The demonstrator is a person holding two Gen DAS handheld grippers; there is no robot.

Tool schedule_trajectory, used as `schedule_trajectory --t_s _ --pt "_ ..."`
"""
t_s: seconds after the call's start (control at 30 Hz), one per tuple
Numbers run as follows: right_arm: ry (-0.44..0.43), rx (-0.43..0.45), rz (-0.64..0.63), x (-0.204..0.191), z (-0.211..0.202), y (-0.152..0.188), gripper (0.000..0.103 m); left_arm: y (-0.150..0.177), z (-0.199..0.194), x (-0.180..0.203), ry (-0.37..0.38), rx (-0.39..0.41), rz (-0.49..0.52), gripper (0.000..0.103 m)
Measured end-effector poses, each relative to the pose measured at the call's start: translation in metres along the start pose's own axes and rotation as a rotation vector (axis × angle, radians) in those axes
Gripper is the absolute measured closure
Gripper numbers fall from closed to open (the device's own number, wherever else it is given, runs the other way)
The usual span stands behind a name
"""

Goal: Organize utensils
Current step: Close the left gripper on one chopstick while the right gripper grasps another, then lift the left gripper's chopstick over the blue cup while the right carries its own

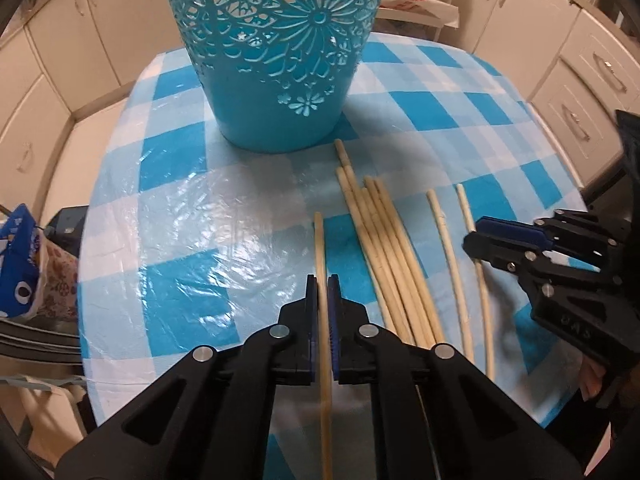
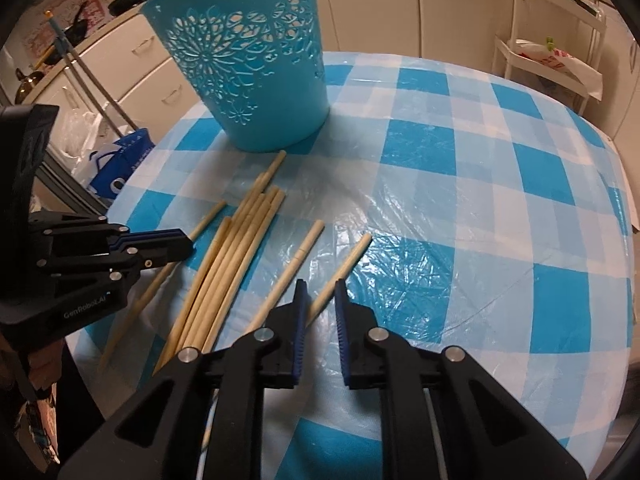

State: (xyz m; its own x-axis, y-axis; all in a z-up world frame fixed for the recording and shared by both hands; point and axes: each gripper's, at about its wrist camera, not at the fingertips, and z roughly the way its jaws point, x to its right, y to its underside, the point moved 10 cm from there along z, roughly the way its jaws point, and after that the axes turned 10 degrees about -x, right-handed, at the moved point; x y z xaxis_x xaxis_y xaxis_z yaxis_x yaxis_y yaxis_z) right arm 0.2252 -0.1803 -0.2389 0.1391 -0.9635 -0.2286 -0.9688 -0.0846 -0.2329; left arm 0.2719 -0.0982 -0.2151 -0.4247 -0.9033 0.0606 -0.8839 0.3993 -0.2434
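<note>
A tall blue cut-out basket (image 1: pixel 276 60) stands on the checked table; it also shows in the right wrist view (image 2: pixel 256 68). Several pale wooden chopsticks lie in a bundle (image 1: pixel 384 248) (image 2: pixel 236 248) in front of it, with two loose ones to the right (image 1: pixel 448 256). My left gripper (image 1: pixel 323 280) is shut on one chopstick (image 1: pixel 320 248), apart from the bundle on its left. In the right wrist view it (image 2: pixel 188 246) shows at the left, with the chopstick (image 2: pixel 204 220) in it. My right gripper (image 2: pixel 320 286) is open around the thin end of the rightmost loose chopstick (image 2: pixel 348 264), and shows at the right of the left wrist view (image 1: pixel 474 238).
The round table has a blue-and-white checked plastic cover (image 2: pixel 460 200). White cabinets (image 1: pixel 56 52) surround it. A white shelf rack with bags (image 2: pixel 548 56) stands at the back right. Blue bags (image 2: pixel 120 160) sit beside the table's left edge.
</note>
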Motion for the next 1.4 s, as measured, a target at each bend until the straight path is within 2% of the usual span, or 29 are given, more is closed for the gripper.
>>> schedule_trajectory --t_s 0.1,0.2,0.27,0.37,0.5,0.7,0.83,0.97,1.03,1.2,1.3,1.4 --pt "0.052 0.014 -0.015 -0.002 0.002 -0.003 0.083 -0.006 0.002 0.002 -0.043 0.011 0.025 0.097" --pt "0.093 0.018 -0.065 -0.009 0.004 -0.004 0.092 -0.009 0.003 0.004 -0.055 0.027 0.027 0.098" --pt "0.054 -0.001 -0.08 -0.013 0.003 -0.003 0.097 -0.007 -0.001 0.002 -0.015 0.041 -0.002 0.098" --pt "0.032 -0.003 -0.087 -0.013 -0.002 -0.002 0.097 -0.003 -0.016 -0.008 0.004 0.098 -0.049 0.098" --pt "0.057 -0.04 -0.113 -0.013 -0.001 0.002 0.097 0.003 -0.032 -0.02 0.041 0.155 -0.102 0.098" --pt "0.179 -0.095 -0.215 -0.022 0.005 0.004 0.097 0.01 -0.02 -0.025 0.071 0.132 -0.132 0.098" --pt "0.205 -0.098 -0.248 -0.023 0.005 0.004 0.097 0.016 -0.007 -0.026 0.06 0.097 -0.135 0.098" --pt "0.1 -0.072 -0.148 -0.013 0.005 0.003 0.097 0.017 -0.006 -0.024 0.035 0.105 -0.125 0.098" --pt "0.038 -0.021 -0.065 -0.007 -0.002 0.004 0.097 0.018 -0.009 -0.027 0.04 0.116 -0.146 0.098" --pt "-0.154 0.21 0.09 -0.011 -0.049 -0.004 0.097 0.016 -0.044 -0.03 0.045 0.24 -0.173 0.098" --pt "-0.237 0.308 0.161 -0.015 -0.074 -0.008 0.097 0.013 -0.073 -0.025 0.029 0.311 -0.17 0.098" --pt "-0.267 0.39 0.163 -0.024 -0.098 -0.012 0.097 0.01 -0.095 -0.017 0.011 0.367 -0.155 0.098"
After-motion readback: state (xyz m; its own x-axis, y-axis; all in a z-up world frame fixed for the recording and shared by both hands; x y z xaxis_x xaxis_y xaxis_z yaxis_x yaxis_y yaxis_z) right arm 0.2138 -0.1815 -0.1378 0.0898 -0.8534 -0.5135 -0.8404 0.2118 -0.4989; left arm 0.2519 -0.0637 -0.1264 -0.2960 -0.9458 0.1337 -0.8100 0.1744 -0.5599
